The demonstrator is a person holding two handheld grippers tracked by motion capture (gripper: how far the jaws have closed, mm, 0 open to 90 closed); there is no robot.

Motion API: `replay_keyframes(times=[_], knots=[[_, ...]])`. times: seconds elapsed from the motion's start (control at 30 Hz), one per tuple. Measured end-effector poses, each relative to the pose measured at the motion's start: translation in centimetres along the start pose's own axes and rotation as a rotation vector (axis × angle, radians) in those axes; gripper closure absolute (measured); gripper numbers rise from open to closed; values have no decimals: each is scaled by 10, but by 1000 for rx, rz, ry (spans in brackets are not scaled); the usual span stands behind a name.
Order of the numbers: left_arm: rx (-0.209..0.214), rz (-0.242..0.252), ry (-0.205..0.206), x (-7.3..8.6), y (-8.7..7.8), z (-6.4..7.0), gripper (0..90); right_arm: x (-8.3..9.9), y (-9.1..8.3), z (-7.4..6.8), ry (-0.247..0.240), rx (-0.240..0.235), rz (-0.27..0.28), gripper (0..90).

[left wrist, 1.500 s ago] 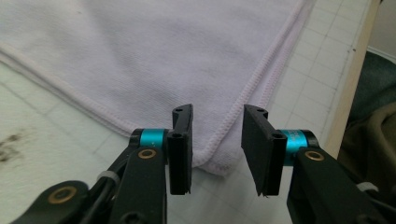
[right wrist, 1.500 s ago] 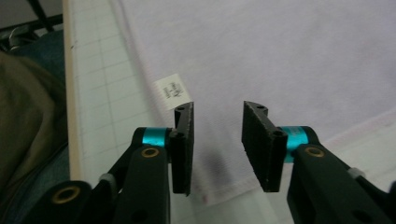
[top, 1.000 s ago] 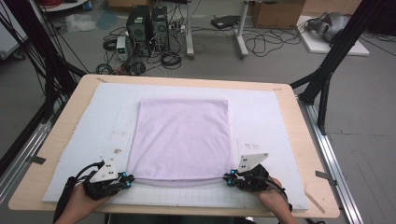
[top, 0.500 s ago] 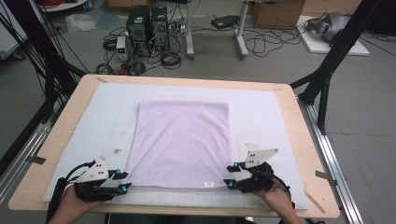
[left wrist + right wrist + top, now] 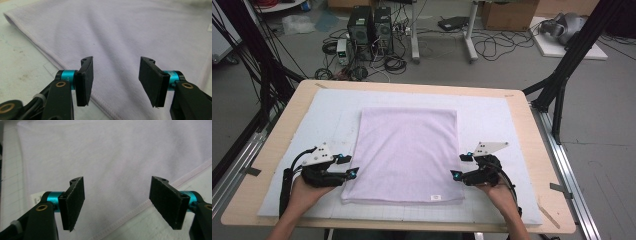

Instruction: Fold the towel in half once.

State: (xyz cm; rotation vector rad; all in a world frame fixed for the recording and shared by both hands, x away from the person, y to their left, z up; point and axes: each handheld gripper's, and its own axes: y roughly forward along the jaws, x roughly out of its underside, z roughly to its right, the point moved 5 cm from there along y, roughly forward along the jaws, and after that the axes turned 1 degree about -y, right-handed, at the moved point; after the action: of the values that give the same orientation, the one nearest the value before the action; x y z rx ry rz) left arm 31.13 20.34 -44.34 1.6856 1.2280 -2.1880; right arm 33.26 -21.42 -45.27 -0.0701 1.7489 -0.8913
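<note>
- Pale lilac rectangular cloth [image 5: 406, 154] lies flat on the white foam mat [image 5: 492, 120] covering the wooden bench [image 5: 542, 165], roughly centred, long sides running away from the person. Looks doubled over: near edge is thick and rounded, small white tag [image 5: 436, 197] sits by the near right corner.
- Left gripper [image 5: 346, 166] sits at the cloth's left long edge, near half; fingers [image 5: 85, 80] released, wide gap, nothing between them. Left gripper view puts the stitched hem crossing under the gap, so it's lined up to bite that edge.
- Right gripper [image 5: 460, 167] mirrors it at the right long edge; fingers [image 5: 73, 202] also spread, empty. Hem runs diagonally below its gap.
- Both at matching positions along opposite sides – my read: symmetric pinch so the cloth lifts evenly for a fold, no skew.
- Neither gripper seems to touch the fabric yet; exact clearance I can't tell.
- Risk, as a guess: grabbing only the top layer at the hem.
</note>
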Motion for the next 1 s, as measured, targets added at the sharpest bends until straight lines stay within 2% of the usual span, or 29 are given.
replay_keyframes(times=[0.23, 0.37, 0.5, 0.77, 0.87, 1.0], knots=[[-35, 7, -37, 0, 4, -10, 439, -4, 7, 4, 0, 37, 2, 231], [-47, 6, -50, 1, 4, -15, 430, -4, 7, 4, 0, 38, 3, 230], [-41, -1, -44, 2, 5, -14, 422, -3, 8, 4, 11, 31, -2, 213], [-26, 0, -36, 0, 8, -12, 418, -2, 9, 4, 1, 35, -13, 205], [-32, -7, -21, 1, 8, -11, 417, -2, 9, 4, 0, 31, -18, 204], [-25, 1, -29, 0, 7, -12, 417, -2, 11, 3, -9, 41, -26, 199]])
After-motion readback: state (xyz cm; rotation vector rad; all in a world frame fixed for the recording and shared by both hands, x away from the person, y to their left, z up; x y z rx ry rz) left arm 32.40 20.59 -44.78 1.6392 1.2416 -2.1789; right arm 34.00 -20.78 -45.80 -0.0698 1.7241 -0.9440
